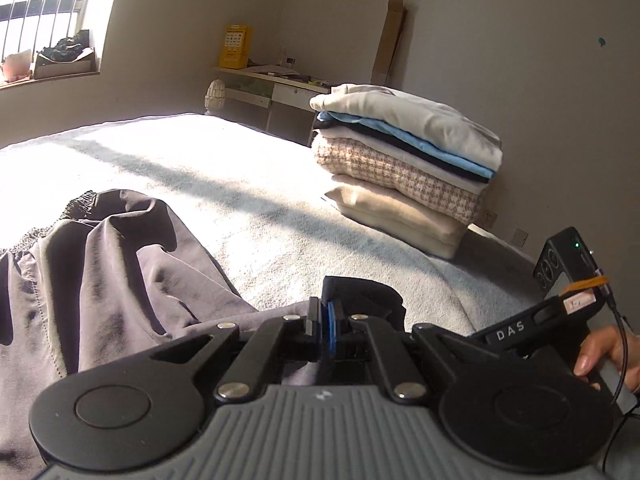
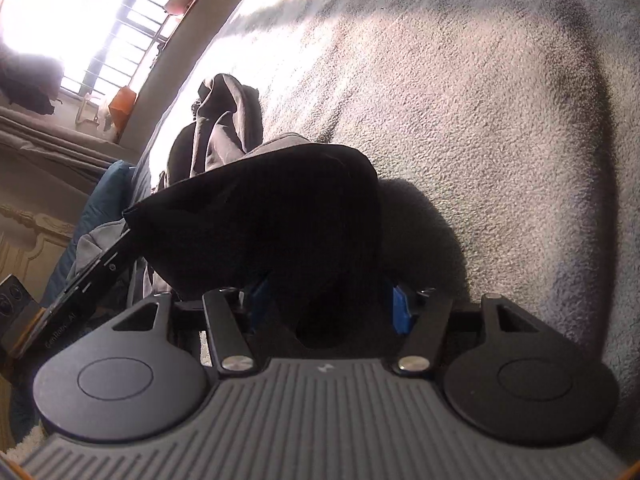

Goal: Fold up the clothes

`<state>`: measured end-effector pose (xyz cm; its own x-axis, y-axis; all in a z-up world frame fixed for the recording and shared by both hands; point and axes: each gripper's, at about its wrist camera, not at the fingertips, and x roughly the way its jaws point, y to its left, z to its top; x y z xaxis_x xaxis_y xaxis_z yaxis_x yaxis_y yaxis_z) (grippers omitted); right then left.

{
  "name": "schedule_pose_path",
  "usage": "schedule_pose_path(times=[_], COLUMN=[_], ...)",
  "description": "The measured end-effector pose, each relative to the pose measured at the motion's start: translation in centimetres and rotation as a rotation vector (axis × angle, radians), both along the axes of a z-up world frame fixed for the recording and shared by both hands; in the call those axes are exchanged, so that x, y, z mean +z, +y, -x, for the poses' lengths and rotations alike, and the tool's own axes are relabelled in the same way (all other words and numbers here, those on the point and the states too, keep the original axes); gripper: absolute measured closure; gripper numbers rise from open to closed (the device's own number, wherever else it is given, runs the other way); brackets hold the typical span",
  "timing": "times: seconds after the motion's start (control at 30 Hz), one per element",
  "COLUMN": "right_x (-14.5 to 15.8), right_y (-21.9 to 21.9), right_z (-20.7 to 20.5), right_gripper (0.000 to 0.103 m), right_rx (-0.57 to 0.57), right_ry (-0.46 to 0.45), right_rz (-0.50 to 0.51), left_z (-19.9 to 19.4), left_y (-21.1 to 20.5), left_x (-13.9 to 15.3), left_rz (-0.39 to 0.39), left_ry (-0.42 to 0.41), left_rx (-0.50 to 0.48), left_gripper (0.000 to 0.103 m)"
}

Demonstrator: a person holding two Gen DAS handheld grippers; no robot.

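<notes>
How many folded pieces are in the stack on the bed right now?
6 that I can tell apart in the stack, top down: cream, light blue, black, white, houndstooth, beige. Thin layers may be hidden.

Hard daylight pours in through the barred window [image 1: 44, 12], which is blown out to plain white in both views. It lays a glaring patch across the bed [image 1: 248, 184] toward its far edge, crossed by soft diagonal bands of shadow, and the blanket's nap is lost there. The dark garment [image 2: 272, 216] in the right wrist view is underexposed to near black, so its folds cannot be read; it throws a deep shadow onto the bed beside it. The folded stack [image 1: 404, 160] is evenly lit and sharp. Fisheye distortion bends walls and the bed's edges toward the corners, and the room beyond the bed looks slightly soft, perhaps from haze.
</notes>
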<state>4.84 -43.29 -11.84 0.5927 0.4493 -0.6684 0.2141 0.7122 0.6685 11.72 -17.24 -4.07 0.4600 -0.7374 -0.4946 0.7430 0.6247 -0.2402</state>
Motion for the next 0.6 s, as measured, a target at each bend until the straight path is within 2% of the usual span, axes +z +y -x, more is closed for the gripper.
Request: schedule_pose_path(times=[0.1, 0.2, 0.27, 0.33, 0.37, 0.5, 0.6], right_x=[0.6, 1.5, 2.4, 3.3, 3.8, 7.4, 8.2], right_y=[1.4, 2.9, 3.9, 4.9, 5.4, 5.9, 5.9], right_z=[-0.3, -0.4, -0.7, -1.0, -1.2, -2.3, -2.0], right_gripper=[0.045, 0.057, 0.088, 0.099, 0.100, 0.100, 0.100], right_rx=[0.085, 0.173, 0.242, 0.311, 0.345, 0.408, 0.487], right_ry=[-0.037, -0.092, -0.145, -0.197, -0.224, -0.463, -0.624], right_rz=[0.126, 0.290, 0.445, 0.600, 0.678, 1.129, 1.451], left_z=[-0.8, -1.2, -1.2, -1.1, -1.0, 0.0, 1.9], left_y=[1.8, 3.3, 4.2, 5.0, 5.4, 6.7, 6.0], left_x=[1.6, 2.8, 3.3, 3.7, 3.9, 4.2, 3.5], left_rz=[0.060, 0.104, 0.120, 0.133, 0.142, 0.176, 0.145], left_ry=[-0.009, -0.013, -0.010, -0.004, 0.002, 0.048, 0.069], left_rx=[0.056, 0.097, 0.101, 0.099, 0.092, -0.004, -0.113], left_gripper=[0.100, 0.100, 0.100, 0.100, 0.100, 0.100, 0.100])
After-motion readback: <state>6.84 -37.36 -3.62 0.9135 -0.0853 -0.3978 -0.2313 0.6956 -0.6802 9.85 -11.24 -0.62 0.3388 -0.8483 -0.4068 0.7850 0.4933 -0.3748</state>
